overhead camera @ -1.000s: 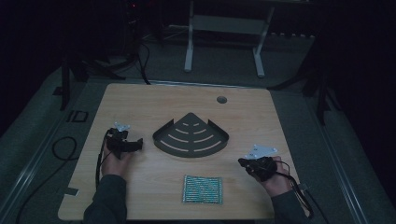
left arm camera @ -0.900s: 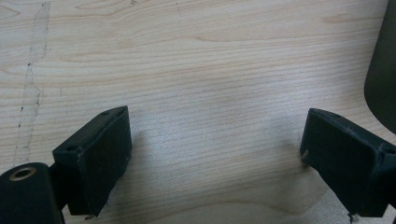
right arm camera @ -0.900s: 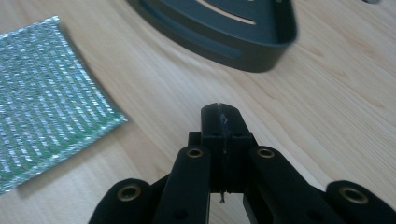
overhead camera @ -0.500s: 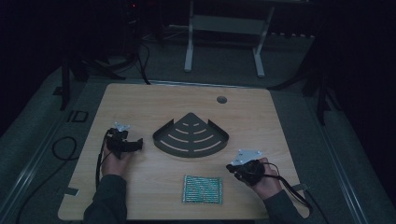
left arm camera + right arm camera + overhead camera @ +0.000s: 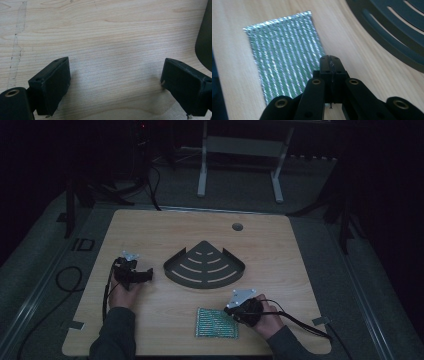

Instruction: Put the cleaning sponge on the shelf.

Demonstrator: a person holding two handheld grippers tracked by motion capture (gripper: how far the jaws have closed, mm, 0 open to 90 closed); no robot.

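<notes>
On the wooden table (image 5: 165, 227), the clenched right tool (image 5: 331, 61) overhangs the green striped cloth's (image 5: 284, 52) edge.

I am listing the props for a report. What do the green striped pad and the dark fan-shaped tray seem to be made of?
The pad looks like woven scouring mesh: green and silvery stripes that glitter, perhaps metallic thread. The tray looks like matte dark grey metal or plastic, with curved slots and a raised rim; I cannot tell which.
</notes>
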